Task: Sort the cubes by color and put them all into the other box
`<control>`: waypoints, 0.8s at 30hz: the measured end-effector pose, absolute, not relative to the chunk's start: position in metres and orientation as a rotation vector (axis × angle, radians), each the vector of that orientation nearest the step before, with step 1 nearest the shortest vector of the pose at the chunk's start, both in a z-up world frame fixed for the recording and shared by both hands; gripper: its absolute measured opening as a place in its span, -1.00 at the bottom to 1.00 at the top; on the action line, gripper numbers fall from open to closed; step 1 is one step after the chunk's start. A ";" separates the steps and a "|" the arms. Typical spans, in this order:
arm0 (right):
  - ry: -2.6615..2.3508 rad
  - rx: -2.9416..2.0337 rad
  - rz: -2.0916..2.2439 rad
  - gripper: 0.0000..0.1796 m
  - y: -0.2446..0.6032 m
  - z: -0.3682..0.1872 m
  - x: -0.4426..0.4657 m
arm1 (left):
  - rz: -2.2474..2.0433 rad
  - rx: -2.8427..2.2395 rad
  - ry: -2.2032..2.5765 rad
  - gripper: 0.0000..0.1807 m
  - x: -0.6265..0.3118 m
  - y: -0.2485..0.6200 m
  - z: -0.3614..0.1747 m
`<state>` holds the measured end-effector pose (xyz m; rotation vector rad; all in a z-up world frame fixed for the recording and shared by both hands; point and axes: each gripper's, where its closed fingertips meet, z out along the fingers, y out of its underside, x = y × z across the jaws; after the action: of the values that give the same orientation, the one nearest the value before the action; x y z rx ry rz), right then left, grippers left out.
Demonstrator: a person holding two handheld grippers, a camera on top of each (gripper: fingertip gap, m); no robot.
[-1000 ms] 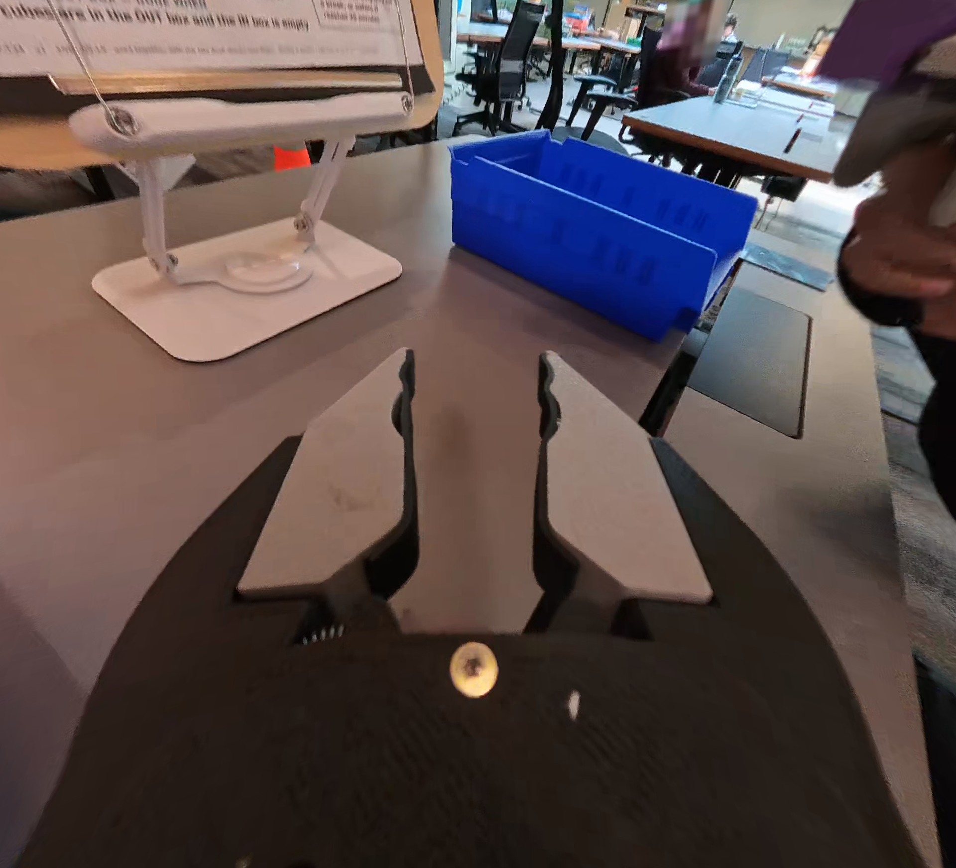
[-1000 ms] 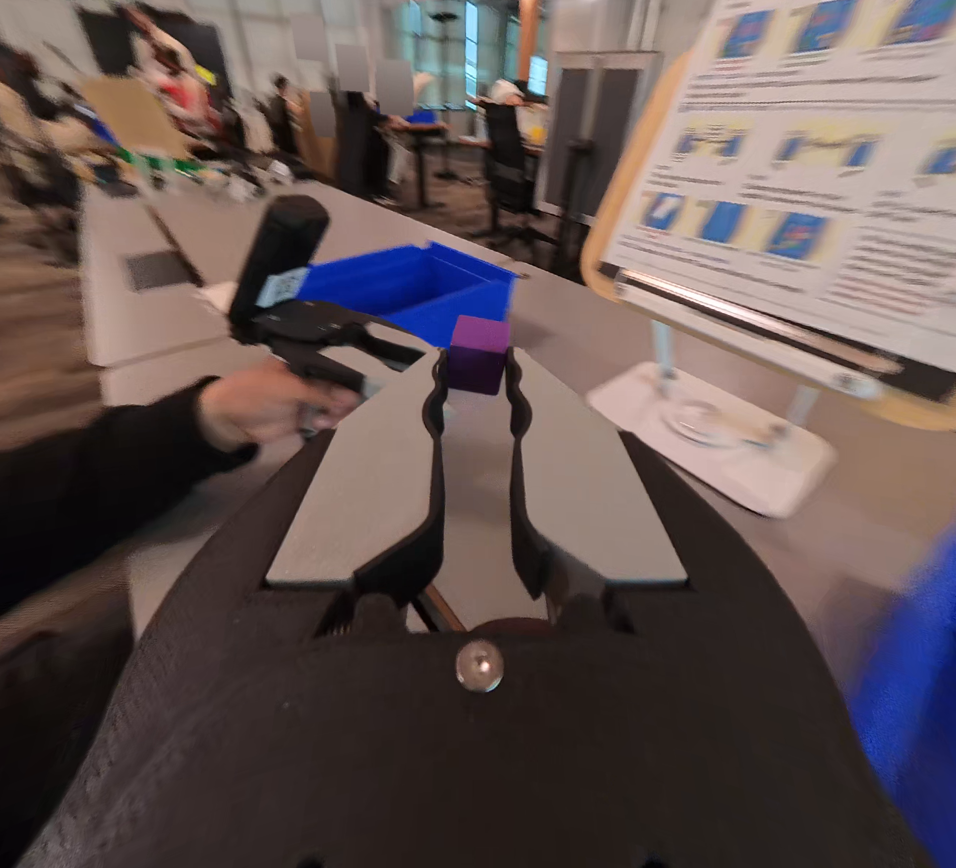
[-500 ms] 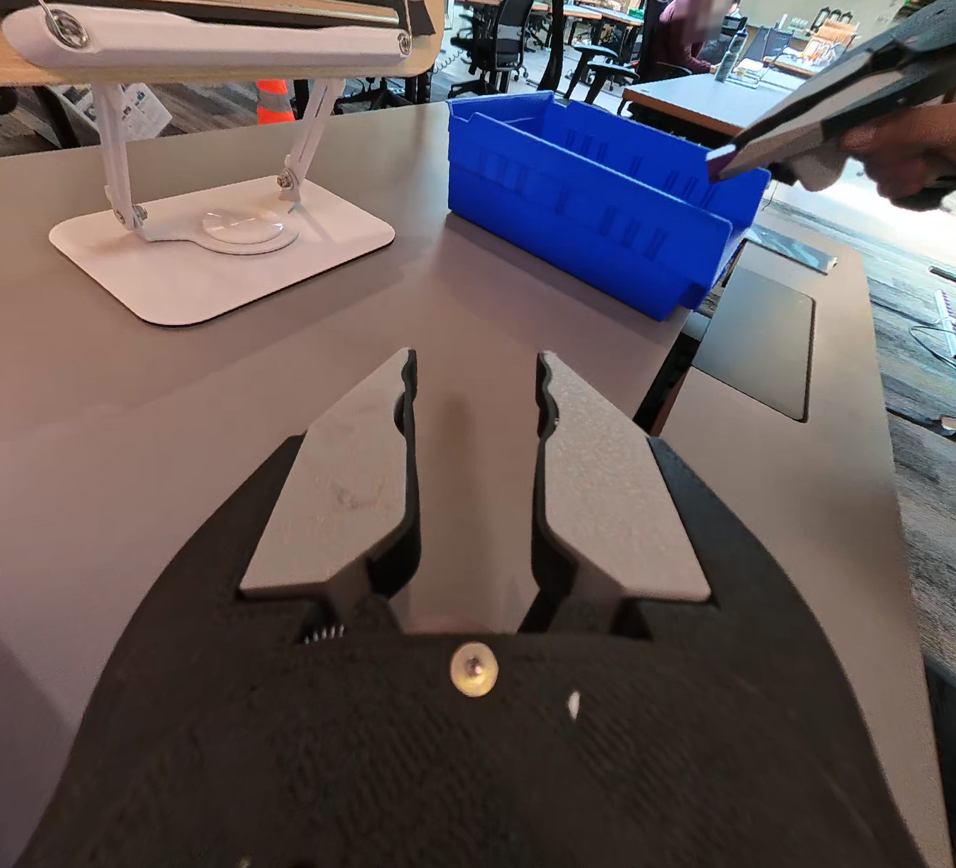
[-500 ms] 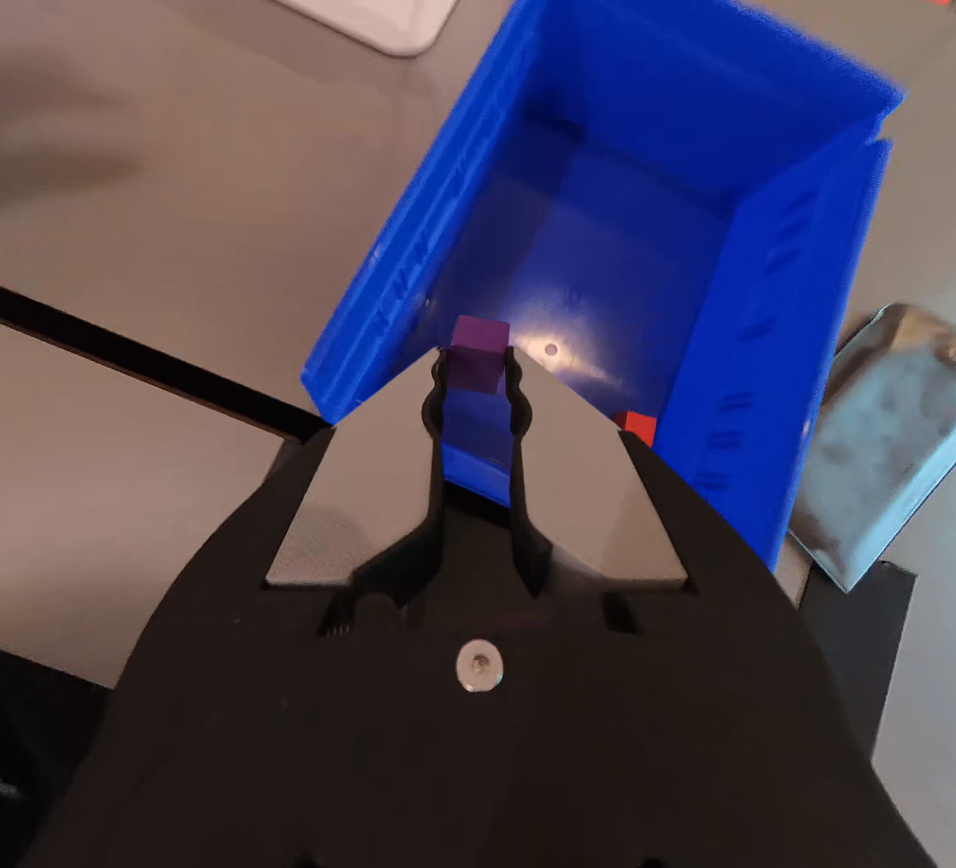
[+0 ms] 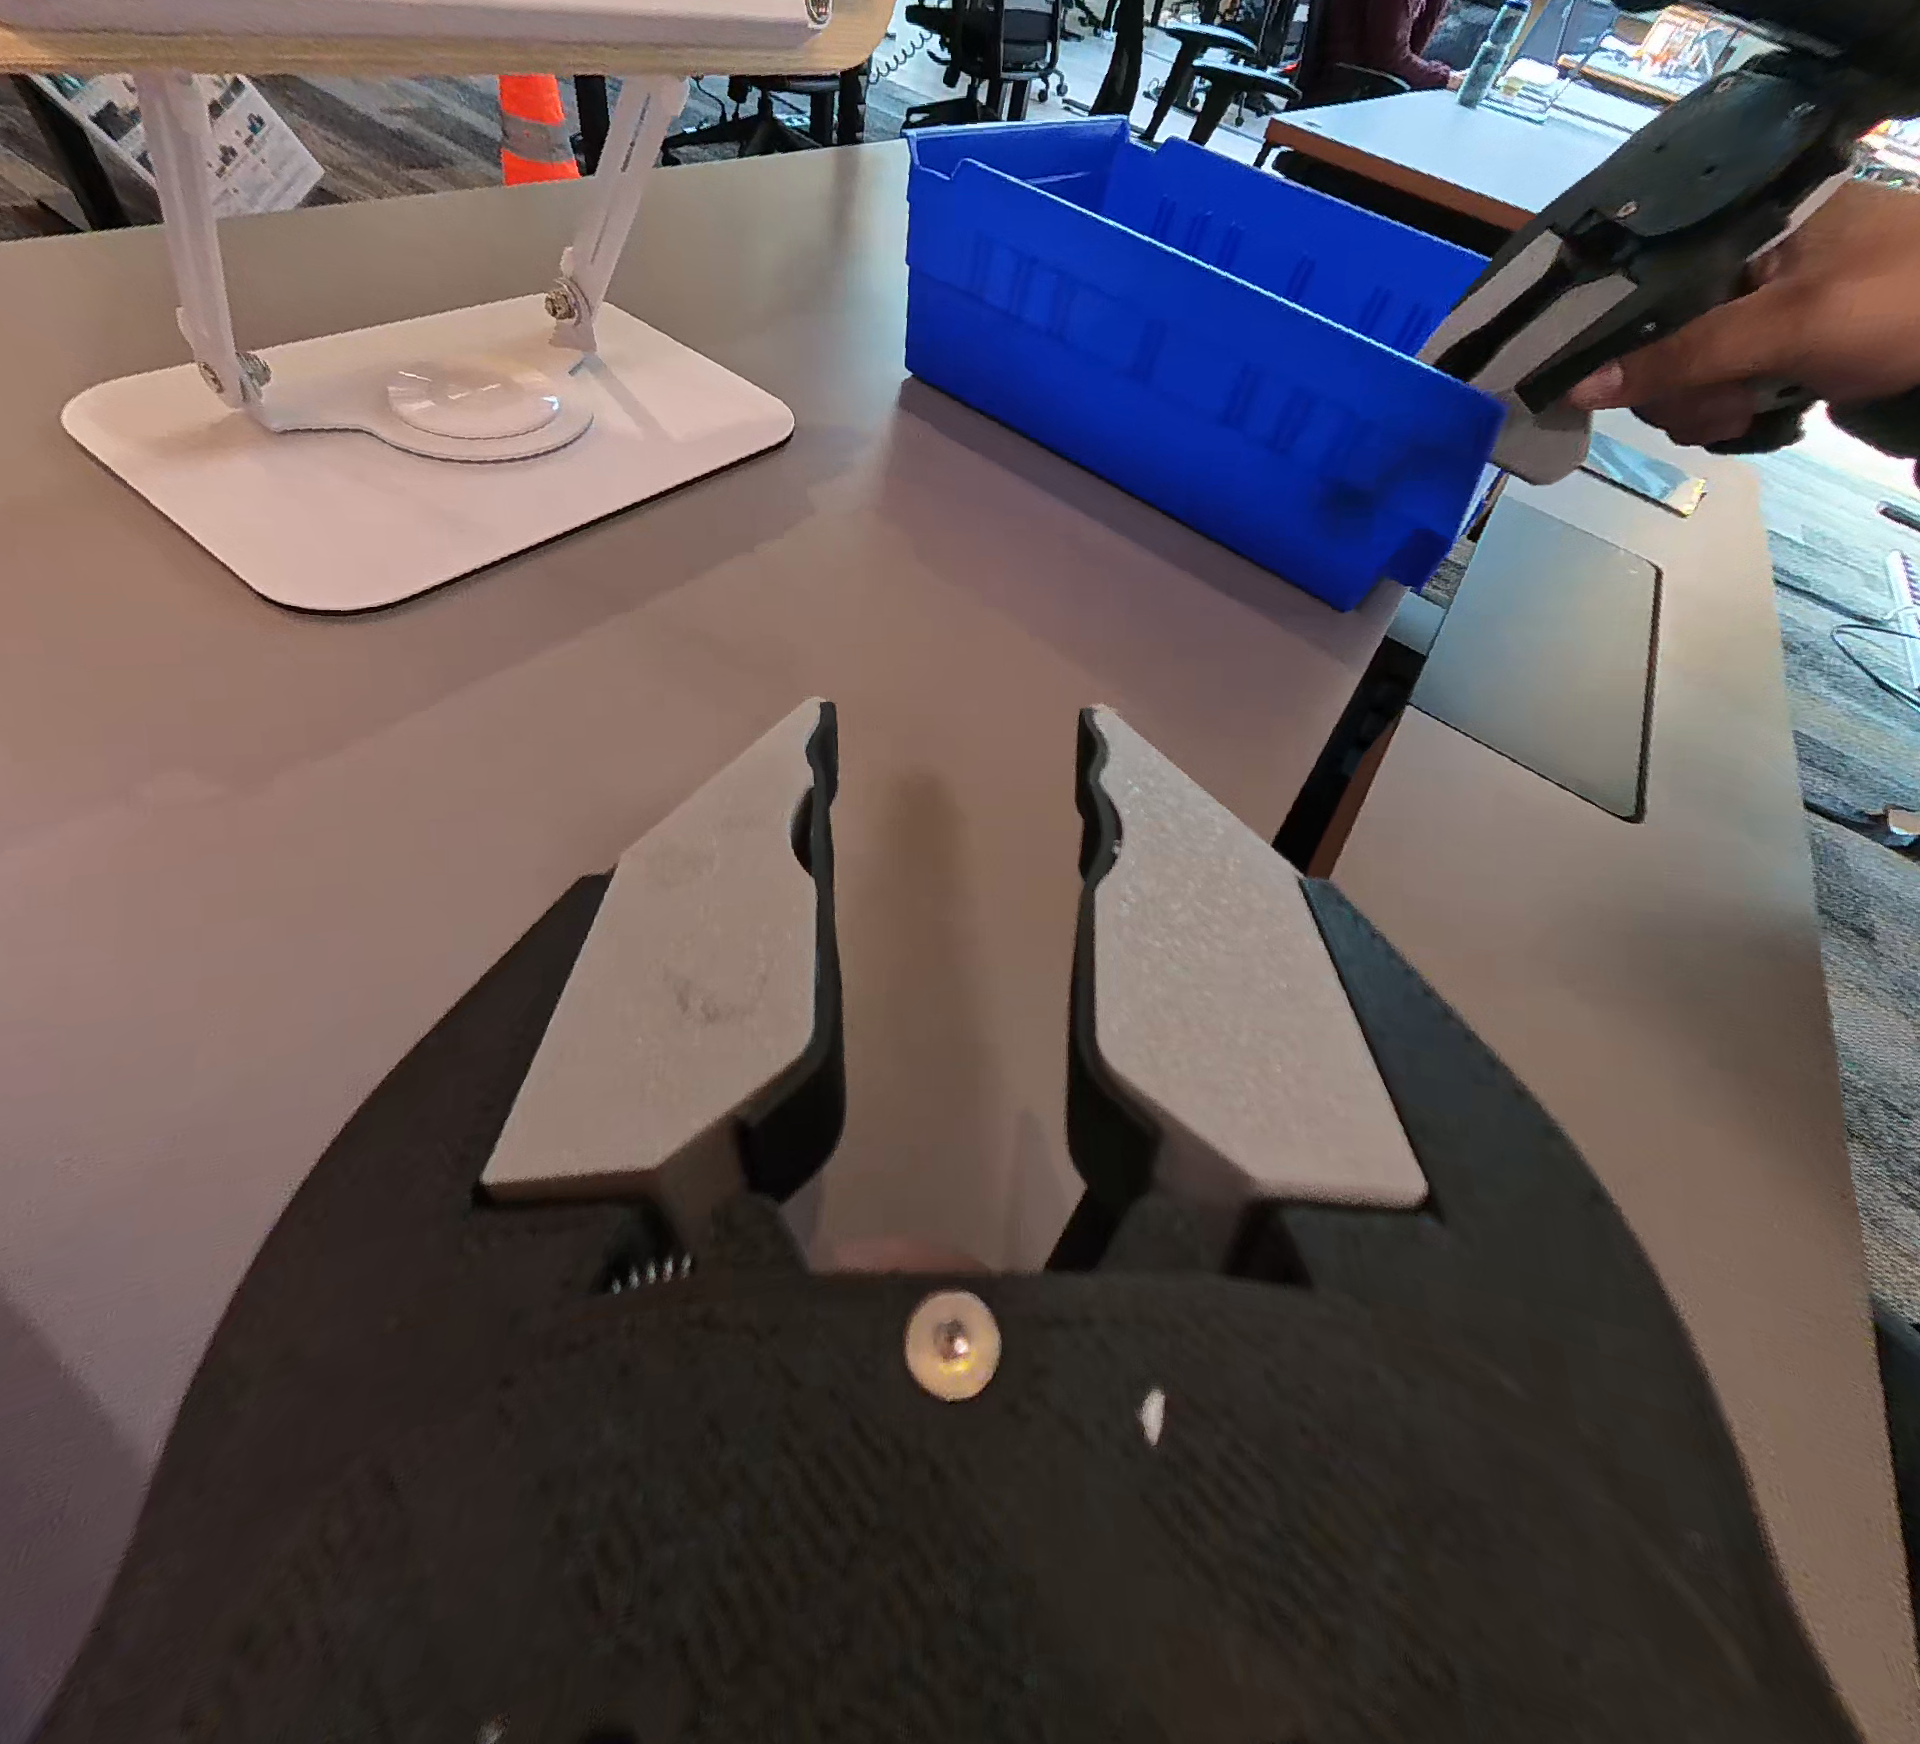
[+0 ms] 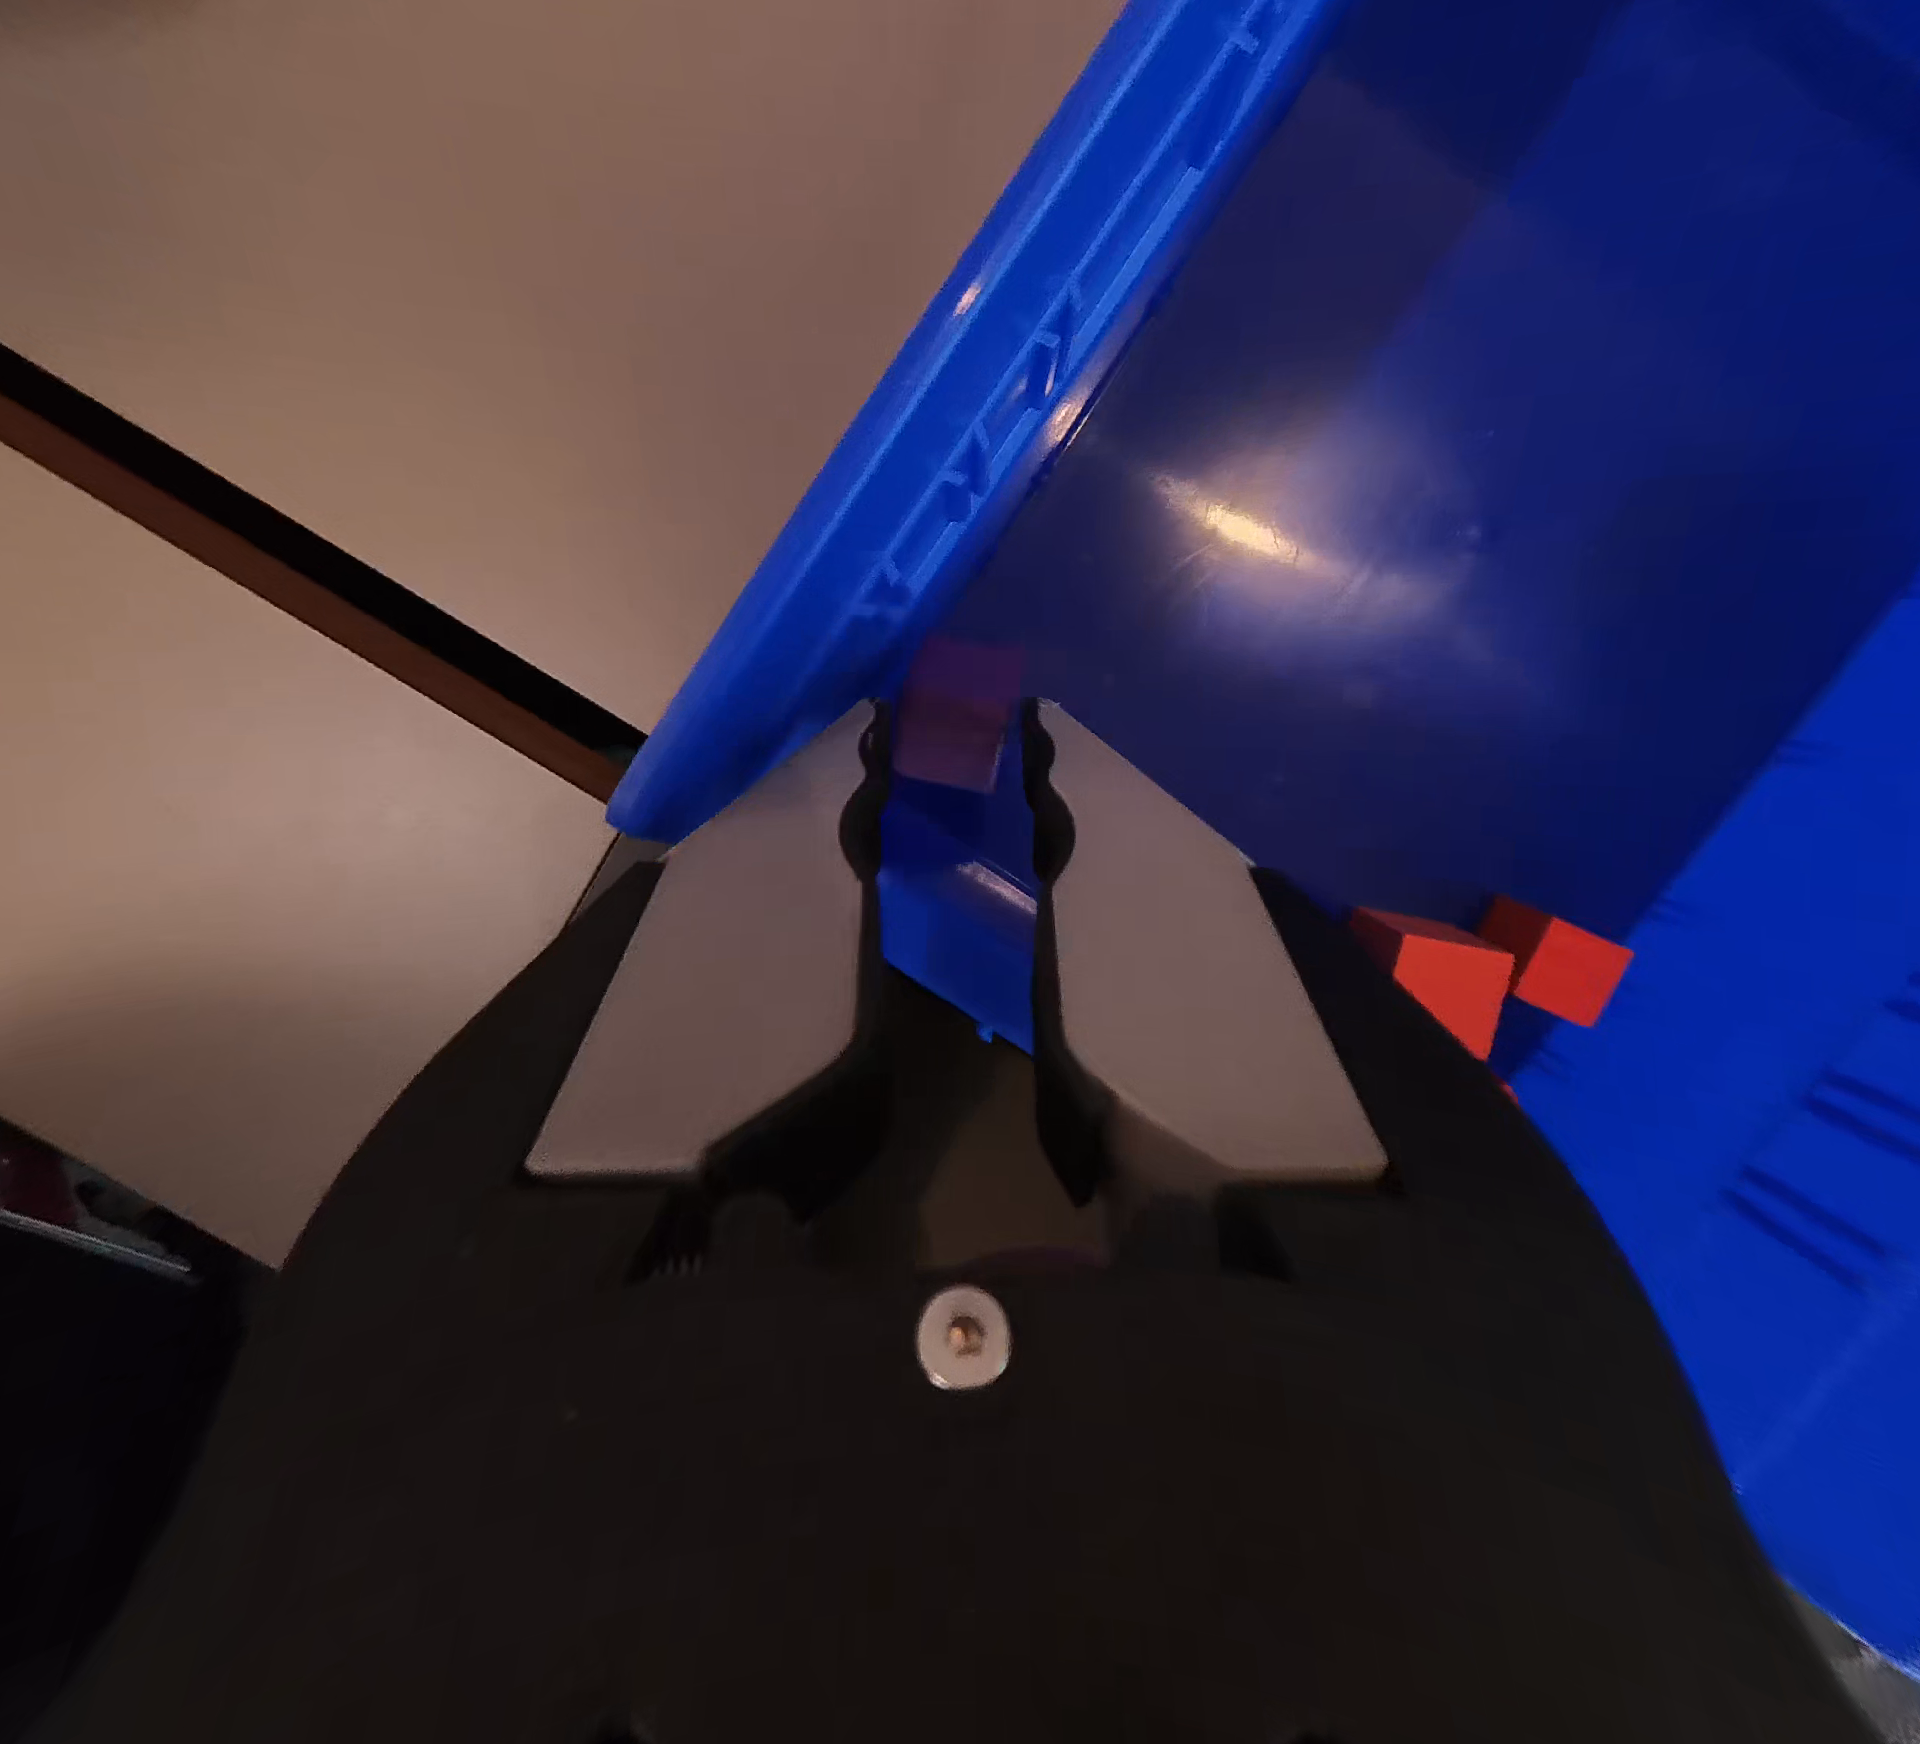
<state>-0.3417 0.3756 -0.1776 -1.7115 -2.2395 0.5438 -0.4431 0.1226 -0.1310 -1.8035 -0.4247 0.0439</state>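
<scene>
My right gripper (image 6: 956, 720) is shut on a purple cube (image 6: 958, 738) and holds it just inside the near corner of the blue box (image 6: 1039, 364), low over the box floor. Two red cubes (image 6: 1455, 972) lie together in the box's other near corner. In the left wrist view the blue box (image 5: 1143, 364) stands at the back right of the table, and the right gripper (image 5: 1527, 406) dips over its near end. The box's inside is hidden there. My left gripper (image 5: 956, 738) is open and empty, low over the grey table.
A white stand (image 5: 416, 458) holding a printed sheet is at the back left of the table. A dark seam (image 6: 312, 572) splits the tabletop, and a dark flat panel (image 5: 1538, 655) lies past it. Office chairs, desks and a seated person are behind.
My right gripper swung from level over the table to pointing down into the blue box, then lowered toward its floor with the purple cube. My left gripper stayed open, drifting slightly.
</scene>
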 end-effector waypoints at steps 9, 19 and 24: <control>-2.140 -1.692 0.601 -0.68 0.389 -0.159 -0.338 | 0.050 -1.809 -0.423 -0.51 -0.443 0.123 -0.131; -1.448 -1.248 0.426 -0.38 0.418 -0.021 -0.348 | 0.092 -1.833 -0.423 -0.51 -0.445 0.124 -0.136; -1.345 -1.122 0.549 -0.19 0.377 0.016 -0.353 | 0.196 -1.838 -0.447 -0.49 -0.455 0.120 -0.137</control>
<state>-0.3526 0.3766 0.0159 -1.1223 -1.3452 0.5489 -0.4551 0.1195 -0.1368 -1.8383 -0.4469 0.1958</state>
